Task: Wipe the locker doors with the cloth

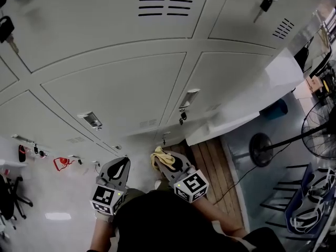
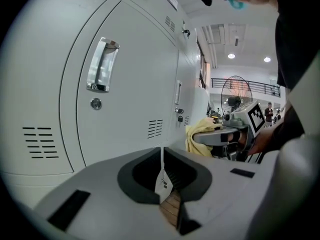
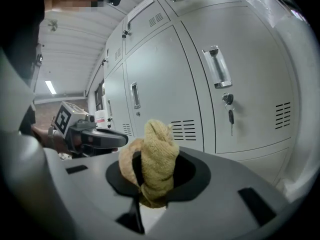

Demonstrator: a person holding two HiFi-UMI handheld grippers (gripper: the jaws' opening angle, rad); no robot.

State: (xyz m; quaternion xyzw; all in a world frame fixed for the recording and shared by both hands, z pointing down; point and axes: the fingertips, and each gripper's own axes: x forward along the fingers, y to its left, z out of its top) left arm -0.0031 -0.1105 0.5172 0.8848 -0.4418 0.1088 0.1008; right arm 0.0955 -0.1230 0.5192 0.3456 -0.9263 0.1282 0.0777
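A bank of grey locker doors fills the head view, each with a metal handle and vent slots. My right gripper is shut on a yellow cloth, which bunches up between its jaws and shows in the head view as a yellow cloth close to the bottom row of doors. My left gripper hangs beside it, shut with nothing in it; its jaws meet in the left gripper view. Both grippers sit a short way off the lowest locker doors.
Keys hang from several locks. A white ledge juts out at the right, above a wooden floor strip. A black standing fan and cables stand at the far right. Red items lie at the left.
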